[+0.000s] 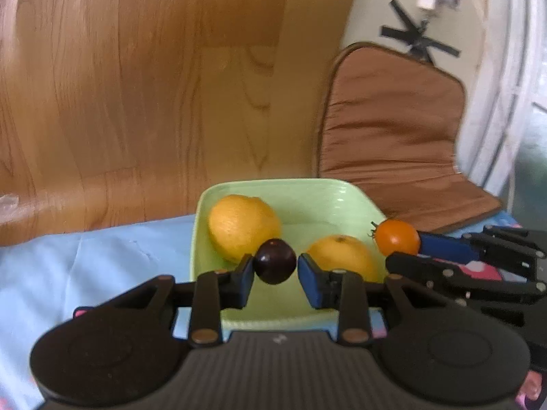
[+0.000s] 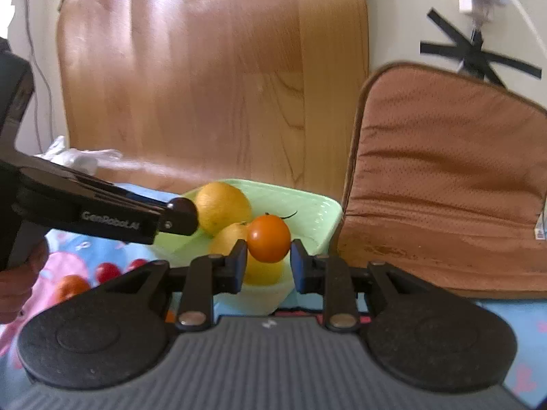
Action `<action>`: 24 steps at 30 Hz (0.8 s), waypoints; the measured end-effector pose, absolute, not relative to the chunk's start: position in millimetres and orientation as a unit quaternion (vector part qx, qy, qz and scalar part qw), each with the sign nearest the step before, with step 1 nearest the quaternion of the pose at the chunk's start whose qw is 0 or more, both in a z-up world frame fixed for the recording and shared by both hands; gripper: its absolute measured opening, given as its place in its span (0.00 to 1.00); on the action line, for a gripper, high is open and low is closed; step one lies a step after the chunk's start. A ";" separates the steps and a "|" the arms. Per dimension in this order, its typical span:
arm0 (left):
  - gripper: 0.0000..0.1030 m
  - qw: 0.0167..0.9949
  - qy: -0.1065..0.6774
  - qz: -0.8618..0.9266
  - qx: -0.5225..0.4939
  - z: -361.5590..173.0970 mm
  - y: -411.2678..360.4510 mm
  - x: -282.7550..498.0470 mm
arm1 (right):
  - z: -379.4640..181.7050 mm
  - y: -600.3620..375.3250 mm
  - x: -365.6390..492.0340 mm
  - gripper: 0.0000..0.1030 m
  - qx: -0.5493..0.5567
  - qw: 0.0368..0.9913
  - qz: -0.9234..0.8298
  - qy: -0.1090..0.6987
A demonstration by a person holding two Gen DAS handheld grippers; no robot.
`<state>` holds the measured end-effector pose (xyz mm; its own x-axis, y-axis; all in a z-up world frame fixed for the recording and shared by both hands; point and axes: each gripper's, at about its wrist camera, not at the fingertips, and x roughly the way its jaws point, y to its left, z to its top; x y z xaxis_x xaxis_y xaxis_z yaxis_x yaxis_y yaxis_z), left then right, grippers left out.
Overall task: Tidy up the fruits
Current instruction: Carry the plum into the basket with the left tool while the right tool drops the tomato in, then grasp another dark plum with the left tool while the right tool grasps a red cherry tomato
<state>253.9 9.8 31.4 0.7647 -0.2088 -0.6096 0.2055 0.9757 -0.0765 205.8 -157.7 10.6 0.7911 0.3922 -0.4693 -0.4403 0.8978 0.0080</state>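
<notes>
My left gripper (image 1: pixel 275 266) is shut on a small dark purple fruit (image 1: pixel 275 261), held over the near part of a light green tray (image 1: pixel 307 201). In the tray lie two yellow citrus fruits (image 1: pixel 242 227) (image 1: pixel 342 256). My right gripper (image 2: pixel 268 251) is shut on a round orange tomato (image 2: pixel 268 238) with a green stem, just at the tray's (image 2: pixel 307 212) near edge. From the left wrist view the right gripper (image 1: pixel 403 246) comes in from the right with the tomato (image 1: pixel 397 237). The left gripper (image 2: pixel 181 215) with the dark fruit (image 2: pixel 183 206) enters the right wrist view from the left.
The tray stands on a light blue and pink patterned cloth (image 1: pixel 85 266). Loose small red fruits (image 2: pixel 106 271) and an orange one (image 2: pixel 70 287) lie on the cloth at lower left. A wooden panel (image 1: pixel 154 85) stands behind; a brown cushion (image 2: pixel 444 177) leans to the tray's right.
</notes>
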 end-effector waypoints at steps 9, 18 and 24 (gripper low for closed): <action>0.48 0.941 0.322 -0.104 -0.005 25.4 16.1 248.2 | 5.0 -158.2 210.1 0.41 -0.031 0.952 0.203 0.227; 0.48 0.950 0.284 -0.115 -0.061 37.6 62.5 152.9 | 9.6 -179.2 140.2 0.41 -0.002 0.937 0.254 0.238; 0.48 0.944 0.302 -0.121 -0.054 14.5 65.1 101.8 | -4.4 -155.9 97.9 0.39 -0.026 0.919 0.292 0.263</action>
